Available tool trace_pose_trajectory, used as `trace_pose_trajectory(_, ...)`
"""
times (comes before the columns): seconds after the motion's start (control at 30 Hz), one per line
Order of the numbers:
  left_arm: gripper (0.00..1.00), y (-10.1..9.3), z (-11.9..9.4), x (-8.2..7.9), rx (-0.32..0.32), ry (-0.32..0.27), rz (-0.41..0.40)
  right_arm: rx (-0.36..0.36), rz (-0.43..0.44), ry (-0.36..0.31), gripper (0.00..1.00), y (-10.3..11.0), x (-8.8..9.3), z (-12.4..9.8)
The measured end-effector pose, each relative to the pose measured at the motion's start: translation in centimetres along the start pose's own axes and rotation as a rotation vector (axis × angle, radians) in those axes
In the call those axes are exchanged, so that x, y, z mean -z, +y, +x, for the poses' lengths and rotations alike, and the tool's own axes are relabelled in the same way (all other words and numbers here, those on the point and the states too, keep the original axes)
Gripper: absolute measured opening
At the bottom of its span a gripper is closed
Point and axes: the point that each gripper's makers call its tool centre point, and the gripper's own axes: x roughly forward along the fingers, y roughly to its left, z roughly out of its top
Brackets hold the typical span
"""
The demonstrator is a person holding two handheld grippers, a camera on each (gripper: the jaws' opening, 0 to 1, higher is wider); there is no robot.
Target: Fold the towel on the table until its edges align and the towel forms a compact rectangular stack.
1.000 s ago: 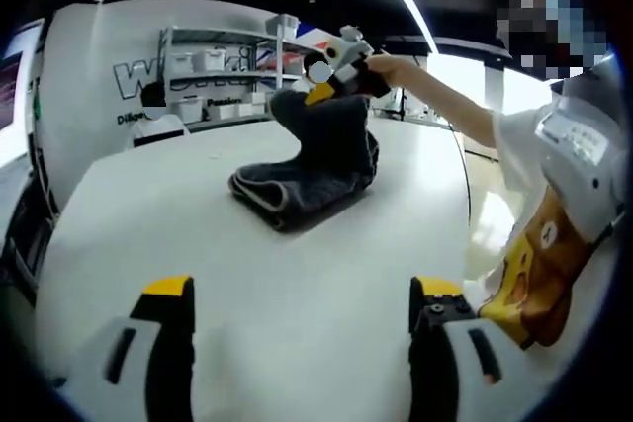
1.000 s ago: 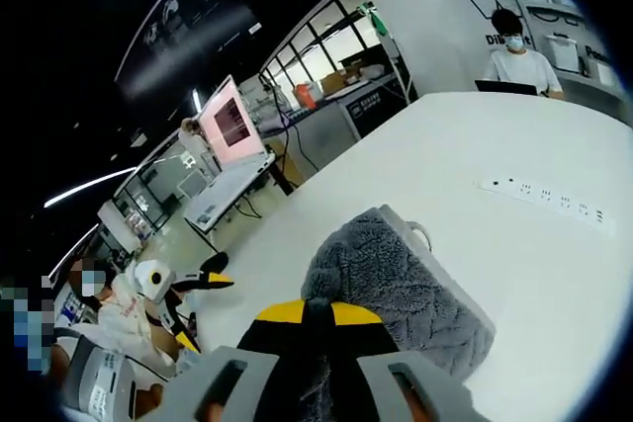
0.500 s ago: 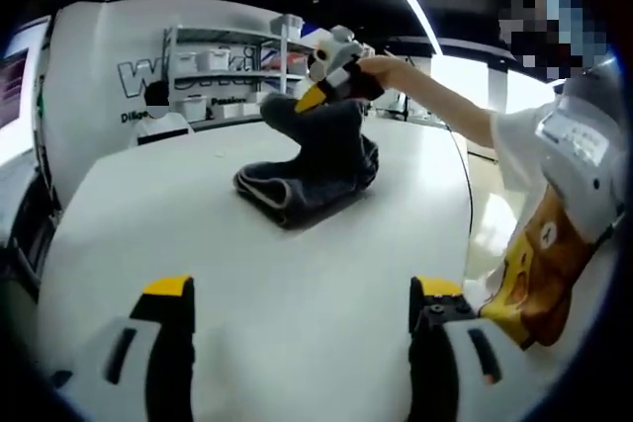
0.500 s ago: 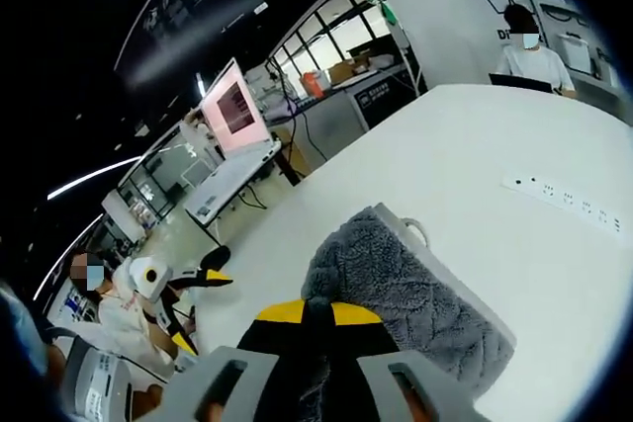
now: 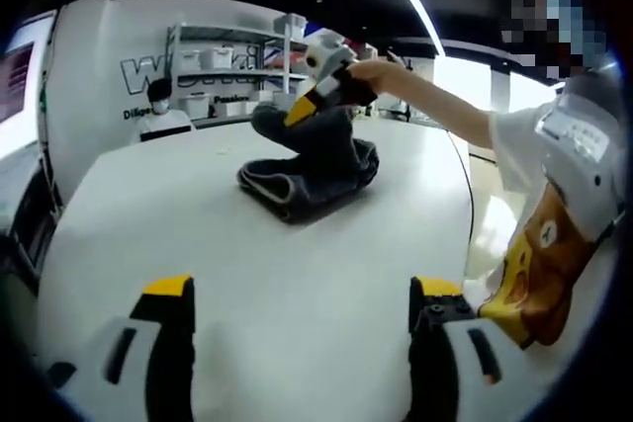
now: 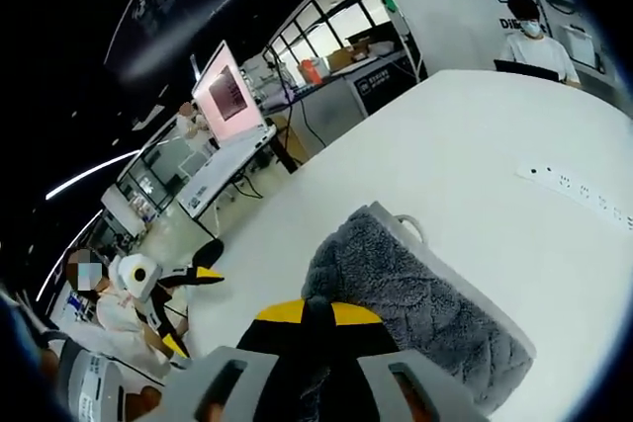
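White surface (image 5: 247,274) holds a grey towel (image 5: 312,170); right gripper (image 6: 307,315) jaws pinch its lifted corner, left gripper (image 5: 297,318) jaws spread empty.

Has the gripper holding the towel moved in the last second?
Yes. The right gripper, shut on the towel, has drifted left against the shelf, carrying its corner over the pile.

A white wall (image 5: 109,56) bearing large dark lettering is standing behind the white surface (image 5: 297,284), with shelving (image 5: 223,71) of white bins beside it. A seated person (image 5: 160,116) is working there. A pink screen (image 6: 229,96) is glowing near bright windows (image 6: 331,27), under a dark ceiling (image 6: 119,17).
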Motion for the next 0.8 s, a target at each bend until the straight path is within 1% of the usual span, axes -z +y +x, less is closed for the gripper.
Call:
trace_pose_trajectory(0.13, 0.94, 0.0, -0.2, 0.2, -0.002, 0.001, -0.002, 0.030, -0.013, 0.021, 0.07, -0.5, 0.0, 0.8)
trace_pose_trajectory(0.3, 0.94, 0.2, -0.3, 0.4, -0.007, -0.001, -0.010, 0.034, -0.016, 0.038, 0.07, -0.5, 0.0, 1.8)
trace_pose_trajectory(0.4, 0.94, 0.2, -0.5, 0.5, -0.008, -0.002, -0.012, 0.057, -0.030, 0.065, 0.07, -0.9, 0.2, 2.4)
trace_pose_trajectory(0.53, 0.94, 0.2, -0.5, 0.6, -0.007, -0.006, -0.014, 0.066, -0.032, 0.077, 0.07, -1.3, 0.2, 2.8)
trace_pose_trajectory(0.8, 0.94, 0.0, -0.4, 0.7, 0.000, -0.008, -0.019, 0.087, -0.047, 0.119, 0.07, -1.8, 0.9, 4.2)
